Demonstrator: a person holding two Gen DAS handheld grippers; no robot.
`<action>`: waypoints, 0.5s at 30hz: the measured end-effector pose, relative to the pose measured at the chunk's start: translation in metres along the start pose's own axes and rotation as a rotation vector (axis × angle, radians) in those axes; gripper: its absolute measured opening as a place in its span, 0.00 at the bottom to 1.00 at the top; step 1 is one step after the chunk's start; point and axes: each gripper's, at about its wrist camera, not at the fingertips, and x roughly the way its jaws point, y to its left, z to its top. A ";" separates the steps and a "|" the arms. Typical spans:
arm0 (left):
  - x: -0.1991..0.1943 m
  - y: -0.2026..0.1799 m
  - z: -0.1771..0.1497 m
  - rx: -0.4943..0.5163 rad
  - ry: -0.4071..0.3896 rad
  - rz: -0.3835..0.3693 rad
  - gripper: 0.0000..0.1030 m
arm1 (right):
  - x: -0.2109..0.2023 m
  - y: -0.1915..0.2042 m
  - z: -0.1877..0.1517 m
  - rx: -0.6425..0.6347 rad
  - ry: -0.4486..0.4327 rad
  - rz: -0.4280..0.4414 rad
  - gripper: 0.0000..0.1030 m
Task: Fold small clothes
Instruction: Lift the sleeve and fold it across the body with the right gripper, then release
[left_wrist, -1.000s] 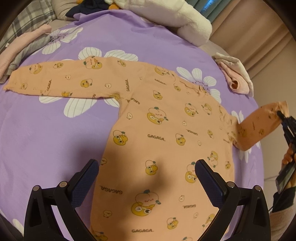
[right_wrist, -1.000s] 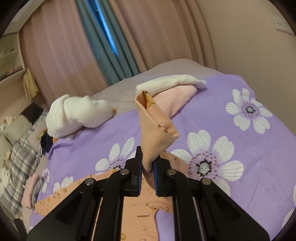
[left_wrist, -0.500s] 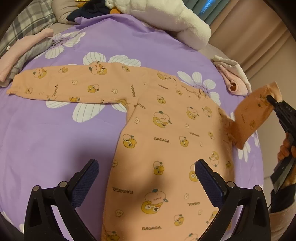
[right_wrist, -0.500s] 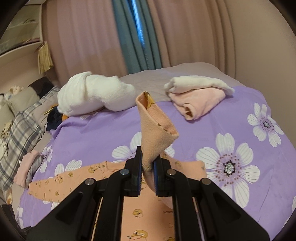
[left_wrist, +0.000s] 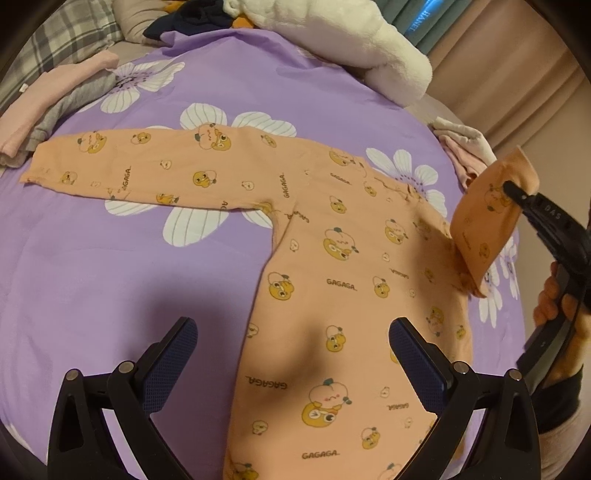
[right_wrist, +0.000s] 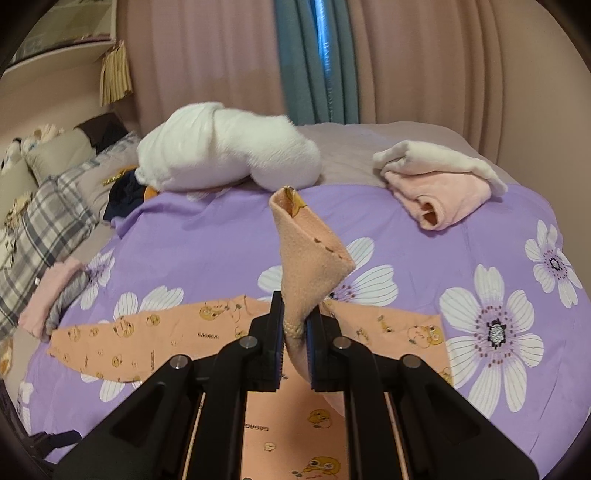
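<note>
An orange long-sleeved baby top with cartoon prints lies flat on the purple flowered bedspread. Its left sleeve stretches out flat. My right gripper is shut on the cuff of the right sleeve, which stands up above the jaws. In the left wrist view that lifted sleeve hangs over the top's right shoulder, held by the right gripper in a person's hand. My left gripper hovers open above the top's lower body, touching nothing.
A white plush blanket lies at the far side of the bed. A folded pink and white garment sits at the far right. Pink and grey clothes are stacked at the left edge. Plaid bedding and curtains lie beyond.
The right gripper has carried the raised sleeve inward over the top's shoulder, and its view has swung left and rolled. The left gripper has stayed open over the body.
</note>
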 end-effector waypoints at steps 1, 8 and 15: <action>0.000 0.001 0.000 -0.001 0.001 0.001 1.00 | 0.003 0.004 -0.002 -0.006 0.008 0.001 0.10; 0.002 0.006 0.002 -0.003 0.006 0.006 1.00 | 0.030 0.032 -0.027 -0.060 0.075 -0.001 0.11; 0.007 0.012 0.008 -0.018 0.002 0.027 1.00 | 0.059 0.053 -0.058 -0.109 0.169 0.017 0.13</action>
